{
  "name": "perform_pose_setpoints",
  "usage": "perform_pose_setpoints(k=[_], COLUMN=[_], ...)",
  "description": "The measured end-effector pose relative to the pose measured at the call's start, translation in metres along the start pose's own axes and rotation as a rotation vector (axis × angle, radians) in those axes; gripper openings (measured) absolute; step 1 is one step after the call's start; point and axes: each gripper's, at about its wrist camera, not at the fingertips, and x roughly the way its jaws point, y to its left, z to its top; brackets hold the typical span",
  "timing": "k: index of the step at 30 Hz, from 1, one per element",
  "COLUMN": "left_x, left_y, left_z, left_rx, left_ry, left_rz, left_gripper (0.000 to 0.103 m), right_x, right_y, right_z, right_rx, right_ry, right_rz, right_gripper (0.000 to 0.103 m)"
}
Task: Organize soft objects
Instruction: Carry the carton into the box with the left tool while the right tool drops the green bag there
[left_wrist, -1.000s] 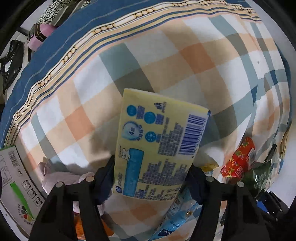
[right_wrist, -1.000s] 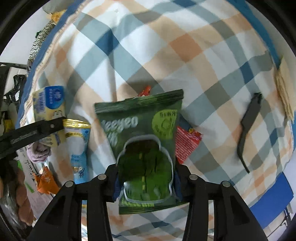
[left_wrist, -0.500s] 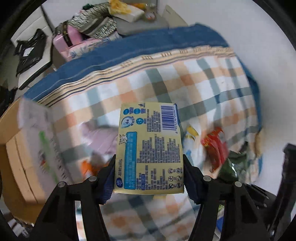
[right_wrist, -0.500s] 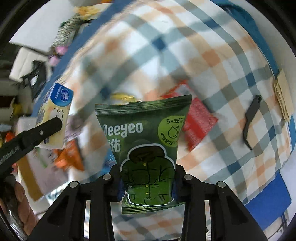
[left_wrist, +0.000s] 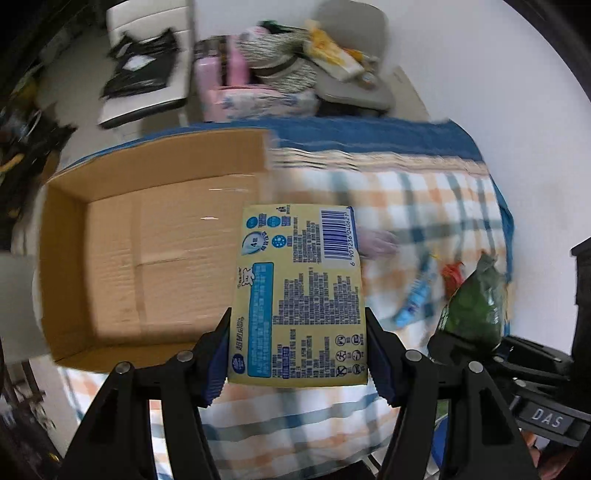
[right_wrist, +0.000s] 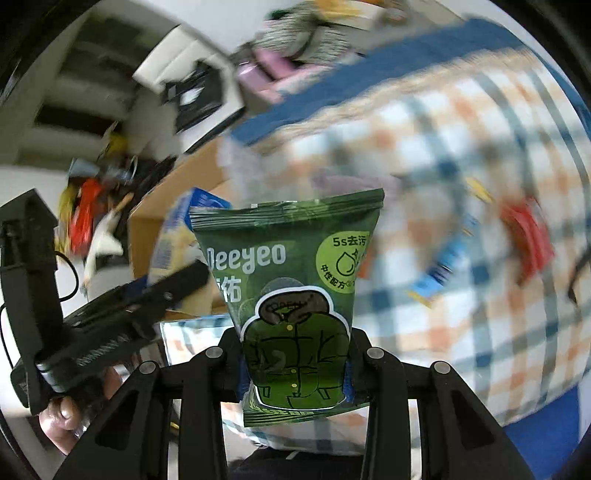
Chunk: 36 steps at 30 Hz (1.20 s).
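Observation:
My left gripper (left_wrist: 297, 354) is shut on a yellow tissue pack (left_wrist: 299, 291) with blue print and a barcode, held in the air beside an open cardboard box (left_wrist: 147, 251). My right gripper (right_wrist: 293, 365) is shut on a green Deeyeo wipes pack (right_wrist: 291, 295), also lifted above the bed. The green pack also shows at the right of the left wrist view (left_wrist: 476, 306). The left gripper with the yellow pack (right_wrist: 173, 247) shows at the left of the right wrist view.
A checked blanket (left_wrist: 424, 206) covers the bed, with a blue-white packet (left_wrist: 413, 299), a red packet (right_wrist: 528, 236) and a pale pink soft item (left_wrist: 376, 240) lying on it. Chairs piled with bags and clothes (left_wrist: 280, 74) stand behind the bed.
Both grippers have lifted their packs off the blanket and swung left. The open cardboard box has come into the left wrist view.

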Motion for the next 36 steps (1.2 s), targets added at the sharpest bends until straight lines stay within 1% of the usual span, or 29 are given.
perform_pose_setpoints(k=[3, 6, 7, 10, 12, 18, 24, 28, 31, 33, 34, 35, 36], left_x=[-0.007, 0.002, 0.006, 0.025, 0.038, 0.074, 0.105, 0.114, 0.113, 0.11, 0.108, 0.105, 0.104], left_y=[0.048, 0.093, 0.102, 0.13, 0.143, 0.172, 0.18, 0.179, 0.18, 0.181, 0.182, 0.182, 0.182], left_z=[0.006, 0.019, 0.021, 0.036, 0.047, 0.076, 0.094, 0.097, 0.098, 0.097, 0.096, 0.094, 0.094], left_rx=[-0.061, -0.116, -0.132, -0.171, -0.19, -0.199, -0.155, -0.137, -0.138, -0.142, -0.144, -0.138, -0.13], left_ry=[-0.003, 0.027, 0.037, 0.079, 0.1, 0.151, 0.207, 0.228, 0.223, 0.216, 0.208, 0.199, 0.194], left_rz=[0.022, 0.033, 0.031, 0.02, 0.011, 0.0, 0.008, 0.045, 0.051, 0.054, 0.053, 0.055, 0.06], left_gripper=[0.061, 0.061, 0.061, 0.061, 0.061, 0.061, 0.062, 0.062, 0.062, 0.062, 0.062, 0.064, 0.067], right_x=[0.016, 0.044, 0.055, 0.075, 0.098, 0.155, 0.194, 0.207, 0.204, 0.202, 0.199, 0.197, 0.195], right_y=[0.058, 0.104, 0.117, 0.145, 0.157, 0.17, 0.162, 0.158, 0.153, 0.15, 0.149, 0.149, 0.149], right_z=[0.009, 0.032, 0.038, 0.057, 0.071, 0.102, 0.12, 0.128, 0.13, 0.131, 0.132, 0.132, 0.132], right_rx=[-0.082, -0.131, -0.144, -0.153, -0.146, -0.14, -0.124, -0.117, -0.105, -0.104, -0.108, -0.106, -0.106], right_ry=[0.018, 0.049, 0.063, 0.083, 0.1, 0.136, 0.135, 0.123, 0.106, 0.091, 0.083, 0.081, 0.079], right_rz=[-0.014, -0.05, -0.062, -0.103, -0.133, -0.215, -0.274, -0.292, -0.322, -0.336, -0.341, -0.337, -0.333], right_gripper=[0.038, 0.038, 0.038, 0.039, 0.039, 0.039, 0.039, 0.041, 0.048, 0.061, 0.064, 0.068, 0.07])
